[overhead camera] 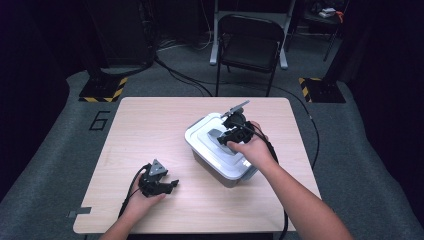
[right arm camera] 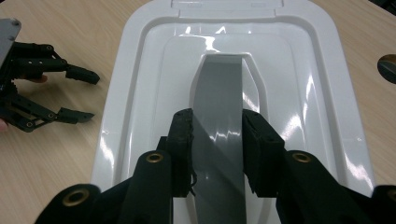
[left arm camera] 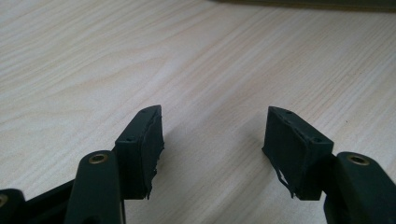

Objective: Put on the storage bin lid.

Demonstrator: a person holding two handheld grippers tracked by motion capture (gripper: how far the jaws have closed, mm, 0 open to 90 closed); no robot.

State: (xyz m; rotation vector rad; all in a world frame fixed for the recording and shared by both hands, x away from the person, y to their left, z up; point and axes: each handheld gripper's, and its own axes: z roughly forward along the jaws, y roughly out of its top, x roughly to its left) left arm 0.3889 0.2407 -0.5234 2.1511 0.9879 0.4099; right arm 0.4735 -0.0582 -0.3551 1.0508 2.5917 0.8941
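Storage box [overhead camera: 220,150], grey-bodied, with white lid [right arm camera: 140,93] seated on top; stands right of centre on the wooden surface [overhead camera: 150,130], set at an angle to its edges. Grey handle [right arm camera: 219,135] lies in the recess along the middle of the lid. Right hand-held gripper [right arm camera: 217,149] is clenched on this handle, one black pad pressed against each side of it, the person's hand reaching in over the box. Left hand-held gripper [left arm camera: 212,140] rests low over bare wood near the front left of the surface, well apart from the box, jaws released with nothing between them. Progress, as judged: handle secured, lid apparently not yet lifted; raising the lid or moving the box remains.
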